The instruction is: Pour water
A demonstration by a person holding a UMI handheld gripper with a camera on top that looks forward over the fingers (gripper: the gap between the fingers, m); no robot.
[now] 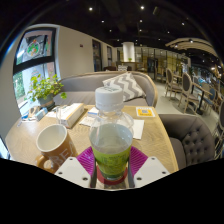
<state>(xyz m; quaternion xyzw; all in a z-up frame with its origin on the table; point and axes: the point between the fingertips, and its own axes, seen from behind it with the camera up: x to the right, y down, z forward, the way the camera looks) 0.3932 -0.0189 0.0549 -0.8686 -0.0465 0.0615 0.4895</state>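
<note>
- We see a round wooden table point(160, 140) with a smooth, pale top. It carries everything below, and a grey upholstered sofa point(90, 85) curves behind it.
- On the sofa lies a cushion point(124, 84) with a striped, woven look.
- Our landmark is the clear plastic bottle point(111, 135). It stands upright with its long axis vertical, its white screw cap point(109, 97) pointing up and pale greenish liquid in its lower half.
- We hold the bottle in the gripper point(111, 160). Both magenta pads point(88, 160) press its lower sides, so the fingers are drawn in narrow around it.
- Left of the bottle stands a white ceramic mug point(52, 146), its handle toward the bottle.
- Behind the bottle, to the left, a white tissue box point(70, 113) sits on the table.
- Further left and behind, a leafy green plant point(45, 88) stands by the window.
</note>
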